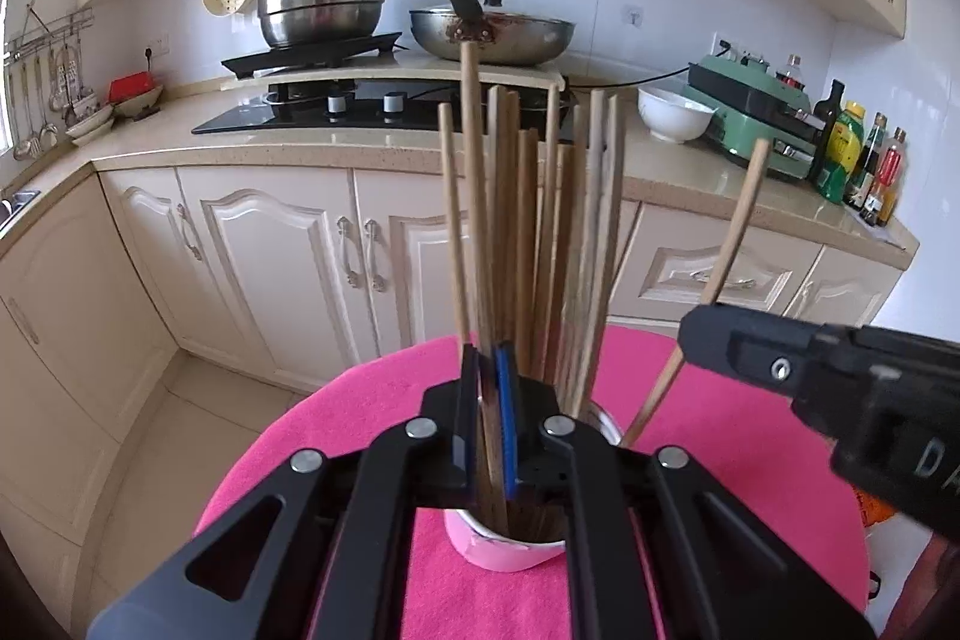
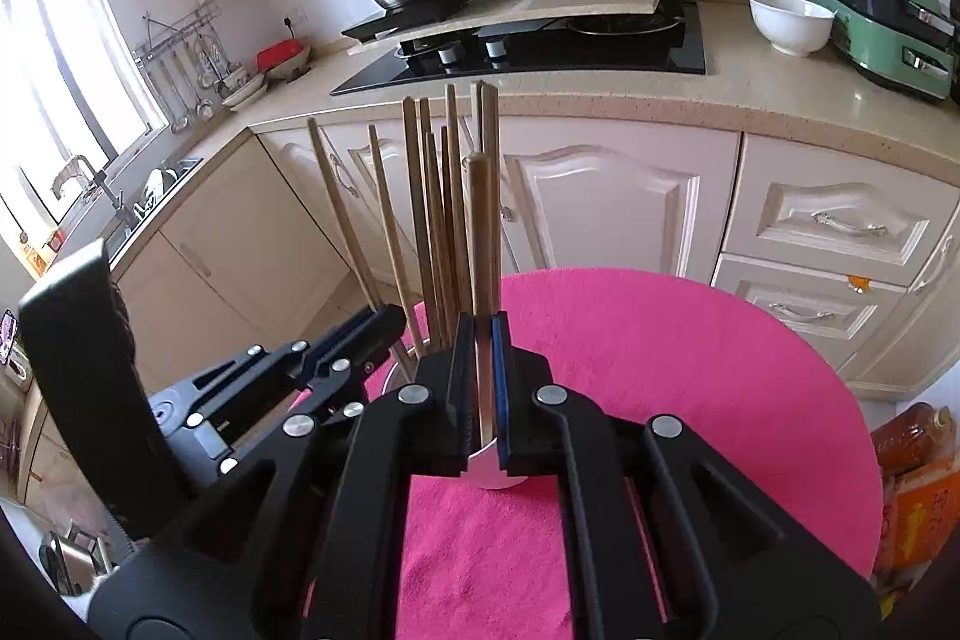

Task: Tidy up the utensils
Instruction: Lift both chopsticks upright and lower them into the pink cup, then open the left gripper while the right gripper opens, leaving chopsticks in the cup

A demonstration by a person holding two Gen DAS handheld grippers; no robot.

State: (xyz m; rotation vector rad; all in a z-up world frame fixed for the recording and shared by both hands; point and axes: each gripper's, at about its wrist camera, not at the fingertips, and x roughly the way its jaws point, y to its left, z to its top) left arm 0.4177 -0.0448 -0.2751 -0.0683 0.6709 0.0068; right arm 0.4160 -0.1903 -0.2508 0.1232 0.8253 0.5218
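A: So, left hand-held gripper (image 1: 489, 358)?
B: Clamped on one chopstick (image 1: 474, 172), standing in the cup (image 1: 510, 550) on the pink cloth (image 1: 372, 400).
A: Right hand-held gripper (image 2: 482, 325)?
B: Pinching another chopstick (image 2: 480, 232), same cup.

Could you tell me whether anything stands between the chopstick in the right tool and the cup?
Nothing visible does. The right tool holds its chopstick lined up with the cup; the chopsticks already standing there only crowd the opening's left side.
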